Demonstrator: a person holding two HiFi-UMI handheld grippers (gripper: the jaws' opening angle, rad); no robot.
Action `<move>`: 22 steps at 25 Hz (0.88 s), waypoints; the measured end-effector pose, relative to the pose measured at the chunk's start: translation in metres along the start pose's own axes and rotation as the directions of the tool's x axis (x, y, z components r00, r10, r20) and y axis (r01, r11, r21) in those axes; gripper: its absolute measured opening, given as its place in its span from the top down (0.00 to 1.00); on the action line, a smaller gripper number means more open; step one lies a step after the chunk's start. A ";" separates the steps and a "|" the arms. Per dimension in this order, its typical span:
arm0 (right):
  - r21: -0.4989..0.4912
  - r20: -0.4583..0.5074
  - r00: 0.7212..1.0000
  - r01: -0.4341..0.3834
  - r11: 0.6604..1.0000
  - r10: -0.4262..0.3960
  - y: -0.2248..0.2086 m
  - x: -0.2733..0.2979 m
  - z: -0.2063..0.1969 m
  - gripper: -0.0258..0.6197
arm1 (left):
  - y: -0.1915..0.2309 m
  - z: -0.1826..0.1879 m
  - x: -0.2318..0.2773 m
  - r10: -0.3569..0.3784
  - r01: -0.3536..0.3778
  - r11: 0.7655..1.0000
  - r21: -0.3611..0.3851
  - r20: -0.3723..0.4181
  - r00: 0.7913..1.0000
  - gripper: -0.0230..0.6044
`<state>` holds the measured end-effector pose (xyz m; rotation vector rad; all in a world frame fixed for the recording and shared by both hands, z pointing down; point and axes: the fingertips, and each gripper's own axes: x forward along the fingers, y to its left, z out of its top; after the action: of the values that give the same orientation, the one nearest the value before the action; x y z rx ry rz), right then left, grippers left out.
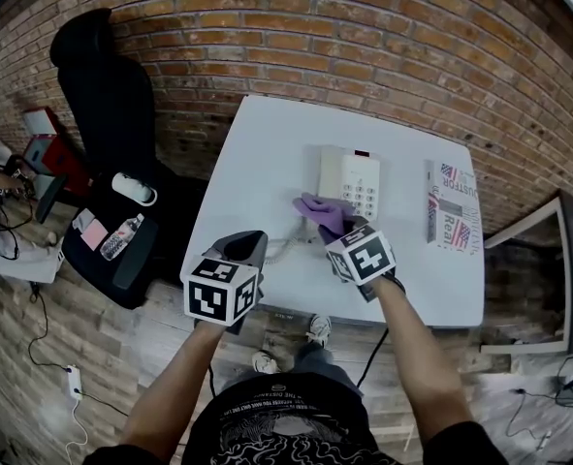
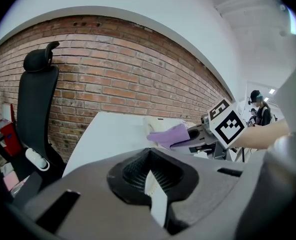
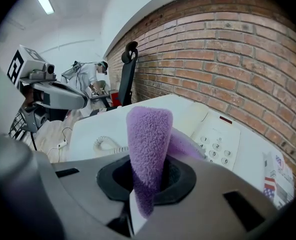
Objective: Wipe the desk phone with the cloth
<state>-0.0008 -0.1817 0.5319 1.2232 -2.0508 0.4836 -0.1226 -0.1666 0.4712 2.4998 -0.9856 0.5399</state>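
Cream plastic desk phone (image 1: 349, 182), slab-shaped with a grid of small rounded keys, flat on the white rectangular table top (image 1: 257, 153), towards the far edge and a little right of centre. Pale coiled handset cord (image 1: 284, 250) trailing off the phone's near left side across the bare surface.

Purple fleecy cloth (image 3: 148, 154), nap thick and slightly matted, pinched between the fingers of the right gripper (image 1: 339, 229). Folded into a blunt upright cone above the grip, with a loose flap spreading towards the keypad. In the head view, bunched over the near left corner of the phone, beside the handset.

Left gripper (image 2: 150, 179), grey moulded shell around ribbed black pads, fingers pressed together with nothing between them. Held over the near left edge of the table, apart from phone and cloth. Black-and-white square-marker cube (image 1: 221, 291) on each gripper.

Flat printed packet (image 1: 453, 206) with a stars-and-stripes pattern, right of the phone near the table's right edge, not touching the phone.

Black high-backed office chair (image 1: 107, 105) left of the table, with a clear plastic bottle (image 1: 121, 237) lying on its dark seat. Red-brown brick wall (image 1: 364, 46) with pale mortar behind the table; wooden plank floor (image 1: 63, 318) below. Person (image 3: 90, 76) at a far desk, seen small in the right gripper view.
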 end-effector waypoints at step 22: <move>-0.023 0.012 0.993 0.117 0.993 -0.116 -0.012 -0.047 0.025 0.89 | -0.008 0.022 0.006 -0.110 0.108 0.993 0.038 0.035 0.993 0.96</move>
<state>0.0157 -0.1737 0.4805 1.3258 -1.9755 0.3976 -0.1084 -0.1752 0.4532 2.5862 -0.8538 0.4829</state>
